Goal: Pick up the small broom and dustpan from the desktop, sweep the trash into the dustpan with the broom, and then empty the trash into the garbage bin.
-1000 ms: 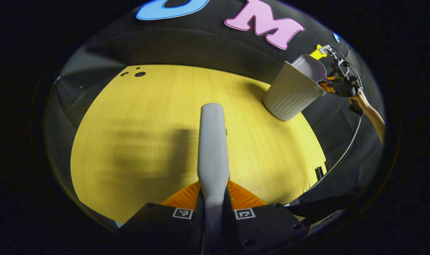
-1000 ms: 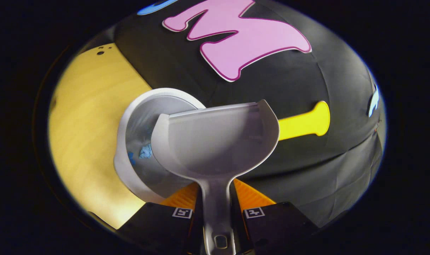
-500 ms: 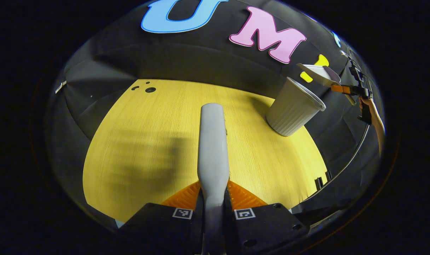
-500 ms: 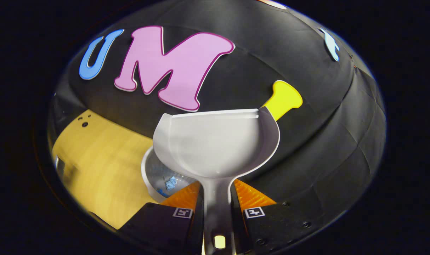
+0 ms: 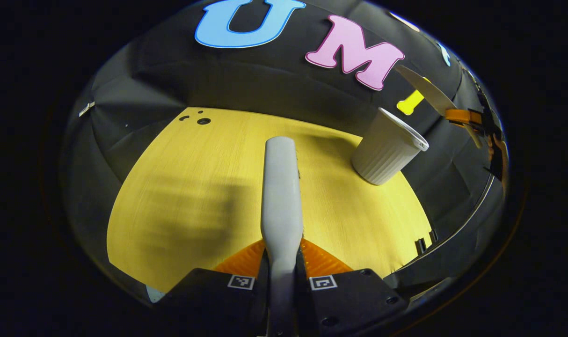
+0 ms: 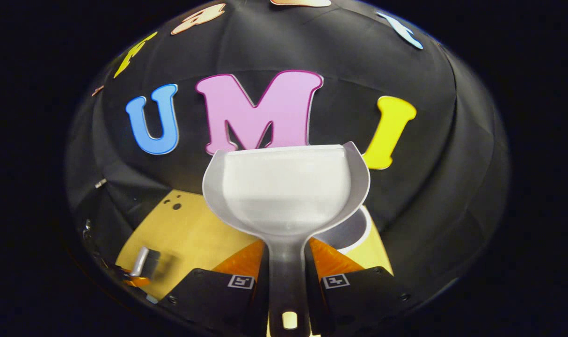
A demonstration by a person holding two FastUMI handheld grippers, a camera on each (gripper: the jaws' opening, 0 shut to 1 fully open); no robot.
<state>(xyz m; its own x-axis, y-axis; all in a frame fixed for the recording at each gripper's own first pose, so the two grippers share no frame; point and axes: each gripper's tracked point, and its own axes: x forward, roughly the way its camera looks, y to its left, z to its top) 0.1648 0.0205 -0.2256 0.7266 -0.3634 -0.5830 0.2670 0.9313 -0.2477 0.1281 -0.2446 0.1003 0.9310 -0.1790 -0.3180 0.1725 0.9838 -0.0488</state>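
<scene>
In the left gripper view, your left gripper has its fingers closed tight on the small broom, whose handle runs straight up toward 12 o'clock over the desktop. The garbage bin stands at about 2 o'clock near the desk's far edge, and beyond it, at the right rim, the right gripper holds the dustpan raised above the bin's mouth. I see no trash on the desk, so sweeping looks done.

In the right gripper view, your right gripper is clamped on the dustpan's handle; the pan looks empty, its lip toward 12 o'clock. The bin's rim peeks out at 5 o'clock below the pan. The broom sits at 8 o'clock. To finish cleanly, keep both grips firm, level the pan, and carry it clear of the bin rim so you don't tip the bin.
</scene>
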